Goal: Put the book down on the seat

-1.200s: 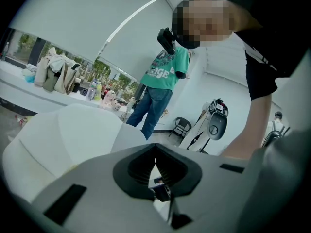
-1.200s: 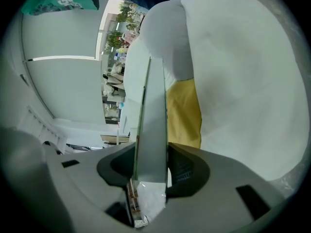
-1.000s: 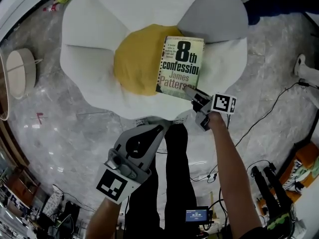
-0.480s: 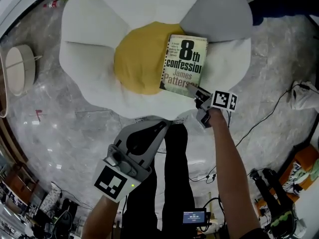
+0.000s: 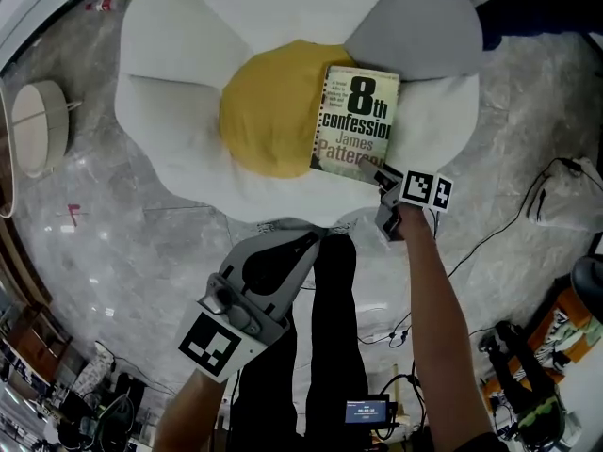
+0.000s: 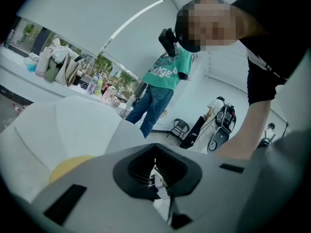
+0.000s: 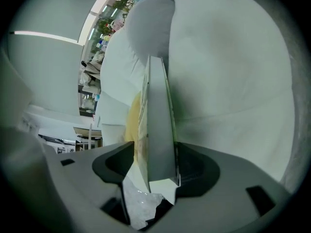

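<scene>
**Book held over the flower seat**

The right tool (image 5: 382, 175) is closed tight on the book (image 5: 356, 125). It grips the bottom corner, the one nearest the person. In the right gripper view, the book's thin edge stands straight up between the two jaws, and they press on both its sides.

The book is face up, so its cover shows from above. It sits at the seat (image 5: 179, 130), which is shaped like a big flower with white petals. The left part of the book covers the right edge of the yellow middle (image 5: 264, 111). The rest of it is over a white petal, just below a grey petal (image 5: 415, 26). I cannot tell if the book lies flat on the seat or is just above it.

The left tool (image 5: 303, 240) is low down, near the person's legs, well apart from the book. It points at the front edge of the seat. Its jaws are together and hold nothing.

The seat stands on a grey shiny floor (image 5: 94, 243). In the left gripper view, a person in a green shirt (image 6: 165, 74) stands far behind the seat.
</scene>
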